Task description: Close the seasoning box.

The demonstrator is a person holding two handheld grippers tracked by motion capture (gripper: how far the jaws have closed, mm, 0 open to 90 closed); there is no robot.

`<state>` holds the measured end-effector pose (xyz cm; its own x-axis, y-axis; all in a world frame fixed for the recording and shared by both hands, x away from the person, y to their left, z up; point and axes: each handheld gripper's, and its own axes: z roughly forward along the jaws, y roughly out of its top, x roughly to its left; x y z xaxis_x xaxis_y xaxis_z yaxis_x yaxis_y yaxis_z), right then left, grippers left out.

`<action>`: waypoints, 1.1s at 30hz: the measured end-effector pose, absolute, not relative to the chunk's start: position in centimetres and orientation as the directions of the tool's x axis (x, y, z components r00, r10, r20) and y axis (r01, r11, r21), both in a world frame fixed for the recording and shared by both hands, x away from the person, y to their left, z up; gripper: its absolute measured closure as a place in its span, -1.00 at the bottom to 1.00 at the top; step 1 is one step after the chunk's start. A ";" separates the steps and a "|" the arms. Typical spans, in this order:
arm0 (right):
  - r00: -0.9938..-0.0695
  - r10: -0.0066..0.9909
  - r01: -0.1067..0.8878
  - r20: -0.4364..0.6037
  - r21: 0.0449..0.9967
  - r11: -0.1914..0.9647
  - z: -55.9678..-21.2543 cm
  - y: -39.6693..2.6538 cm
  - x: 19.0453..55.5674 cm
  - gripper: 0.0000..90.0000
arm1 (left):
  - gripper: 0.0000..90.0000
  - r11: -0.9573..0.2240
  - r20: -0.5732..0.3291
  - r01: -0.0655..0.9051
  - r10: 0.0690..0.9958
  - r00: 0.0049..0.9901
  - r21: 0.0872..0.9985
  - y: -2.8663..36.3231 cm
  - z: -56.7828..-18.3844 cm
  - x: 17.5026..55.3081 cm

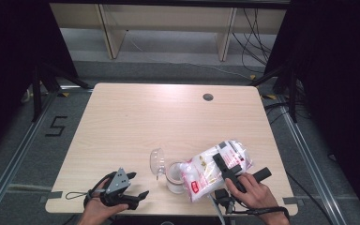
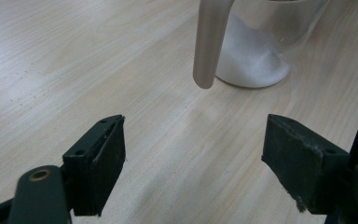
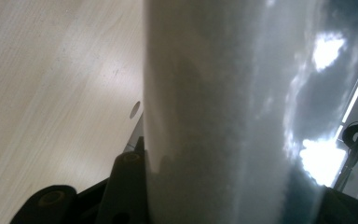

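At the near table edge, two grippers: the left gripper (image 1: 138, 186) rests on the table (image 1: 136, 117), jaws spread wide with nothing between them, while the right gripper (image 1: 225, 161) is clamped on one white plastic bag (image 1: 206, 174), tipped toward one glass jar (image 1: 175, 177). The jar stands just left of the bag, white powder heaped inside, its one clear lid (image 1: 157, 161) hanging open. One dark grommet hole (image 1: 208, 97) lies near the far edge.

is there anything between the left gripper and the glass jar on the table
Nothing visible blocks it. The left gripper is open, with bare table up to the glass jar; the jar's own handle hangs on the near side.
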<state>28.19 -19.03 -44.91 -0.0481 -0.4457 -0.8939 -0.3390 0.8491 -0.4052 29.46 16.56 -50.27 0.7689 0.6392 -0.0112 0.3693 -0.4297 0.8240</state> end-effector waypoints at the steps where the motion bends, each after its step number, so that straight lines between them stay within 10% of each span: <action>1: -0.040 -0.461 -0.348 -0.887 -0.420 0.838 -44.8 -19.0 28.2 0.44 | -0.54 -0.430 -0.010 0.368 0.638 0.770 0.824 16.6 -50.3 29.5; 33: -0.009 -0.436 -0.382 -0.900 -0.400 0.833 -44.6 -19.1 27.3 0.46 | -0.54 -0.432 -0.008 0.365 0.636 0.771 0.824 16.6 -50.2 29.5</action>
<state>27.29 -19.12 -44.59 -0.0094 -0.4364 -0.8997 -0.3823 0.8329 -0.4001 29.48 16.57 -50.25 0.7712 0.6365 -0.0081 0.3654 -0.4322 0.8244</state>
